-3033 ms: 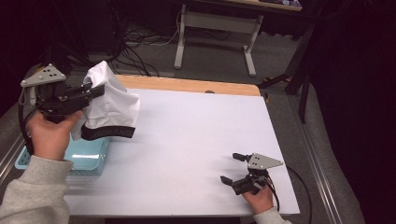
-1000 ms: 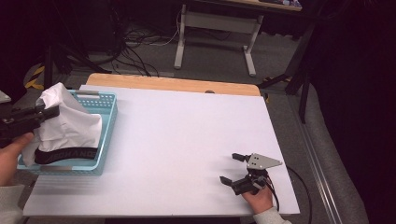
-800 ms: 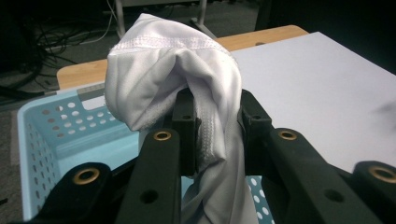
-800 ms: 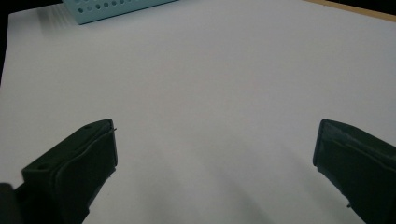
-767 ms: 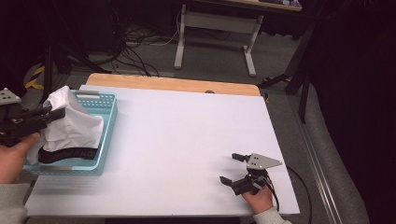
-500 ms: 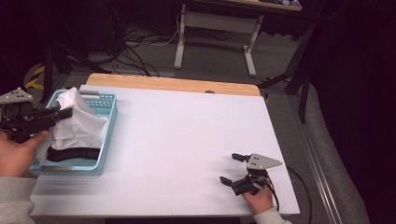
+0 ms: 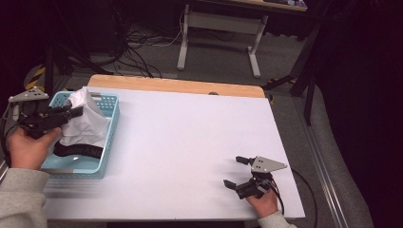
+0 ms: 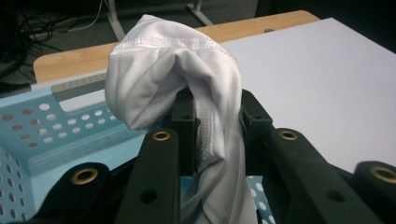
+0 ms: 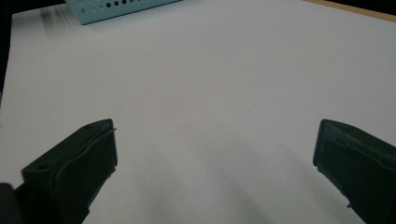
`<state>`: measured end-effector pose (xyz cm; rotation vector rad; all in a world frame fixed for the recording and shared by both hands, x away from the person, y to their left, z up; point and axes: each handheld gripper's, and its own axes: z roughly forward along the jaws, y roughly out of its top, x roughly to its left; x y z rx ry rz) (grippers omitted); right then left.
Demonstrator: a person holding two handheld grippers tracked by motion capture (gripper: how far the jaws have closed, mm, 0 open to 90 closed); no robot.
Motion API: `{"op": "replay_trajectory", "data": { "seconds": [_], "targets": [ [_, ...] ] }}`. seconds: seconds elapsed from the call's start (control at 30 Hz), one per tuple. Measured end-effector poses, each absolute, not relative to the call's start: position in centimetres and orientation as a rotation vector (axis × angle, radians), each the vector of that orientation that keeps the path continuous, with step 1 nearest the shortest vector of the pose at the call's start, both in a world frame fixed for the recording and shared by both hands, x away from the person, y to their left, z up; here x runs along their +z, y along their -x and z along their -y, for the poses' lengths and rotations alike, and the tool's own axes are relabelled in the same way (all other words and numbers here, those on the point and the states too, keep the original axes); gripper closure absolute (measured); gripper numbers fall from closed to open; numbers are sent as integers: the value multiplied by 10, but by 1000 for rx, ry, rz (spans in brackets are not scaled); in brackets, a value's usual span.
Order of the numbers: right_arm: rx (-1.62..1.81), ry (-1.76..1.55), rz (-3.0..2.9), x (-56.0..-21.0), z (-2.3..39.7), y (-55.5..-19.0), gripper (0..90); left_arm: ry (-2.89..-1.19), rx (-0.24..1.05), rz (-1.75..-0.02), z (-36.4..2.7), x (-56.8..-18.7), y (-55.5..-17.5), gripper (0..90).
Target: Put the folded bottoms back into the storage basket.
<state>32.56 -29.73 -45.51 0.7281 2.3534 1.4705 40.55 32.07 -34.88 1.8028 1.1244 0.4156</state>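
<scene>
White stretchy garment (image 8: 187, 74), smooth knit with a stitched hem, bunched into a soft lump and pinched between the left tongs (image 8: 212, 123) over the pale blue perforated plastic basket (image 7: 108, 137) at the tabletop's (image 7: 190, 142) left edge. Black waistband (image 7: 78, 151) draped inside. Right tongs (image 7: 240, 172) spread wide, holding nothing, low over matte white surface. Wooden strip (image 7: 176, 85) along the far edge.

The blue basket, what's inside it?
The basket holds a white cloth with a black band. The left gripper pinches the cloth's top above it. The cloth covers most of the basket's floor, so anything beneath can't be seen.
</scene>
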Motion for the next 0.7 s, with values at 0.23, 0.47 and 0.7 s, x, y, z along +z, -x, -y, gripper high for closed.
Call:
{"op": "replay_trajectory", "data": {
  "seconds": [0.23,0.47,0.7],
  "targets": [
    [1471,-728,-2354,-455,297,-326,5,-1829,407,-1166,-322,-360,-420,727],
    [1474,-729,-2354,-455,298,-326,4,-1852,407,-1278,-330,-371,-427,696],
    [1472,-733,-2354,-455,298,-326,4,-1875,417,-1355,-340,-377,-430,665]
  ]
}}
